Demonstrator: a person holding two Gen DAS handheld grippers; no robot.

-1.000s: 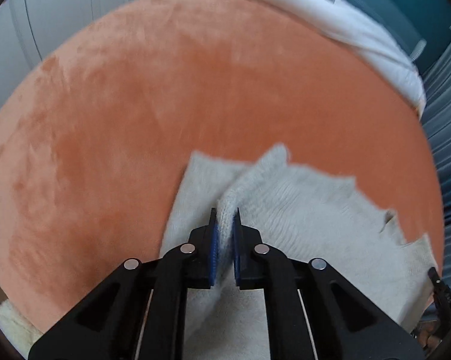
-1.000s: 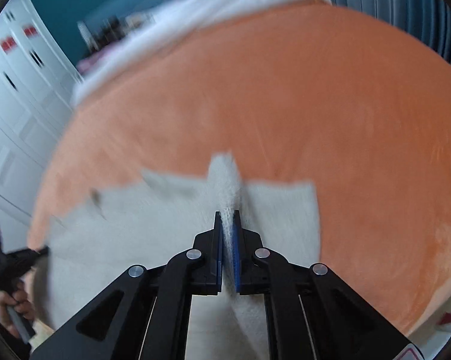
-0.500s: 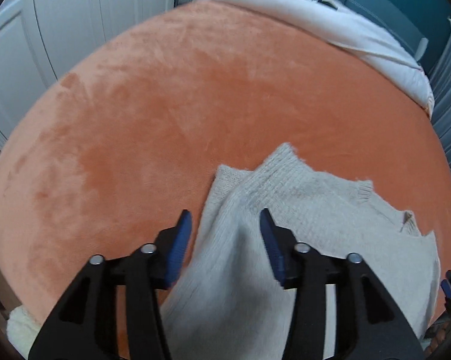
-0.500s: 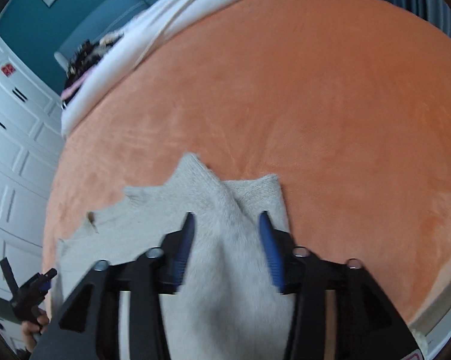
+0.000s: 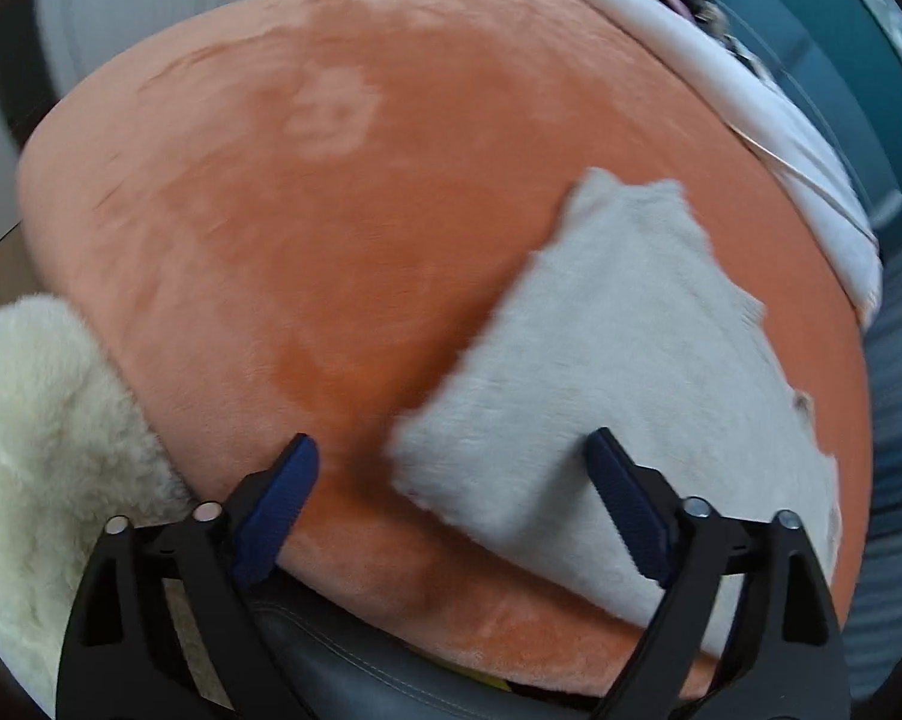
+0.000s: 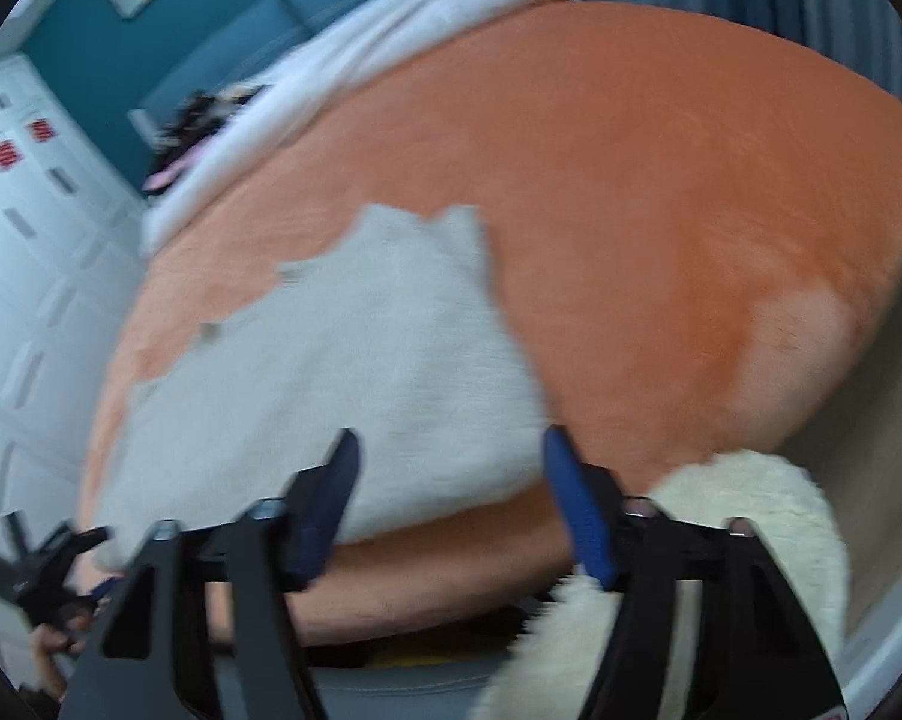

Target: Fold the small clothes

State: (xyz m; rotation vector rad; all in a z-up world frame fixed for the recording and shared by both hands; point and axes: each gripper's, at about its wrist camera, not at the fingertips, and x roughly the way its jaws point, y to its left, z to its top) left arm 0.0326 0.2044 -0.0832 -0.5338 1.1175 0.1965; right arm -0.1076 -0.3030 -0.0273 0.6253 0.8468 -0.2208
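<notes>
A cream knit sweater [image 5: 619, 360] lies flat on the orange plush blanket [image 5: 342, 228], with its sleeves folded in. My left gripper [image 5: 451, 447] hovers over the sweater's near left corner. Its jaws are opening wide and that corner lies loose between them, untouched. In the right wrist view the sweater [image 6: 342, 372] fills the lower left. My right gripper [image 6: 451, 439] hangs above its near right hem. Its jaws are closing, and the pads are still apart from the cloth. Both views are blurred by motion.
A fluffy cream rug [image 5: 42, 450] lies beside the bed's near edge and also shows as the rug [image 6: 751, 540] on the right. A white duvet [image 5: 751, 120] covers the bed's far end. White cupboard doors [image 6: 30, 300] stand to the left. A person's hand [image 6: 48, 648] shows at the lower left.
Both grippers let go of the pinched sweater folds, opened, and drew back toward the bed's near edge. The sweater now lies flat.
</notes>
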